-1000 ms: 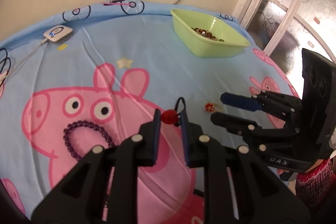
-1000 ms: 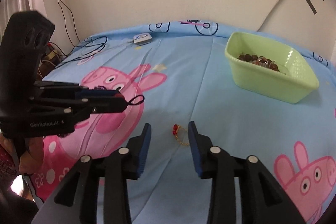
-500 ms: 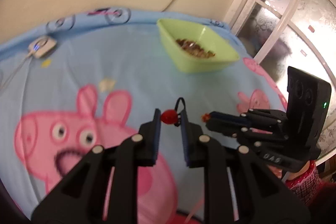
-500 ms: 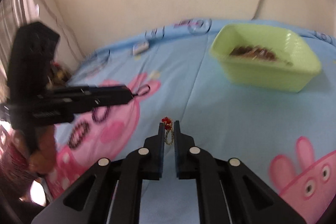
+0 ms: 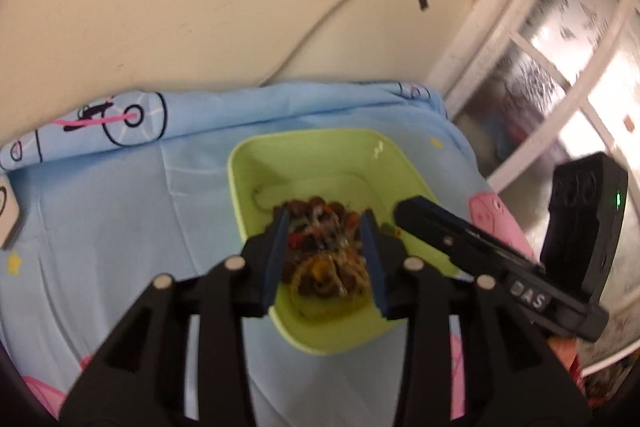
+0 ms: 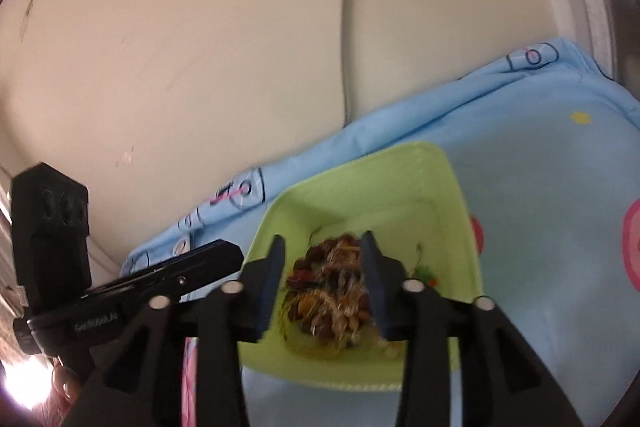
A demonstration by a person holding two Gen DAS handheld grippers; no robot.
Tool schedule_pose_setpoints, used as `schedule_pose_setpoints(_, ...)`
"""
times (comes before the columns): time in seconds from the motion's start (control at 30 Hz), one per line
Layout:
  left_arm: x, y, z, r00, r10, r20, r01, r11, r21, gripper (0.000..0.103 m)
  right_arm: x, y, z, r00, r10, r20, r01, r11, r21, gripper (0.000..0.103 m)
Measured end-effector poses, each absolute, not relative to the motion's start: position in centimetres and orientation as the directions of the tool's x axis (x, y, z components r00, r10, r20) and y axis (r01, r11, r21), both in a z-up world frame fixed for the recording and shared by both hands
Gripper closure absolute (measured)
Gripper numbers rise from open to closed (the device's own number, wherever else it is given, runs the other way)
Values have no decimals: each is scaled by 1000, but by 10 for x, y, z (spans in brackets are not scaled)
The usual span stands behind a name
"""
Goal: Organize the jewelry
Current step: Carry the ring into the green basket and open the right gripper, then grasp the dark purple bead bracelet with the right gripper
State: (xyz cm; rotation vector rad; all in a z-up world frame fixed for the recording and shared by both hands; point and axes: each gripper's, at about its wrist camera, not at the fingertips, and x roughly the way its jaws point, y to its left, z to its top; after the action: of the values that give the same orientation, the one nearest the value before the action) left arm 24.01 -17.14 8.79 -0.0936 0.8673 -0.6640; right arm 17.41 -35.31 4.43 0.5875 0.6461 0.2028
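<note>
Both claws gape over green tray (image 5: 320, 341), lengthwise away.

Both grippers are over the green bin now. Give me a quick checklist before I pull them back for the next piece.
1. Left gripper over the bin: ok, its open jaws frame the jewelry pile.
2. Right gripper over the bin: ok, jaws open above the same pile.
3. Left jaws free of jewelry: ok, nothing shows between the fingers.
4. Right jaws free of jewelry: ok, gap looks clear.
5. Both pieces landed in the pile: cannot tell, the pile is blurred and tangled.
6. Grippers clear of each other: ok, the right gripper shows apart to the side in the left wrist view, but close; withdraw straight back.
</note>
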Motion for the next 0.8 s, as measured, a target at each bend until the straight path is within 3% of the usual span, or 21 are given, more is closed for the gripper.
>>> schedule_pose_setpoints(0.2,215,-118,106,505,-590,-631,486,798,-357,68,124,-327,57,849,318,-421,-39,834,550,73)
schedule_pose_setpoints(0.3,179,-61,111,542,-577,-611,477,810,-341,68,101,-307,59,859,321,-400,-50,829,557,60)
schedule_pose_setpoints(0.33,168,-43,110,554,-564,-612,468,819,-332,68,95,-295,57,849,349,-396,-66,815,576,59)
schedule_pose_setpoints(0.47,122,39,94,610,-461,-644,362,886,-291,68,85,-246,39,728,526,-440,-164,757,632,59)
schedule_pose_setpoints(0.67,52,127,50,638,-351,-685,194,934,-299,68,73,-163,19,573,613,-545,-280,771,573,60)
schedule_pose_setpoints(0.8,21,133,30,622,-365,-693,193,929,-316,68,64,-112,20,506,601,-619,-373,799,472,74)
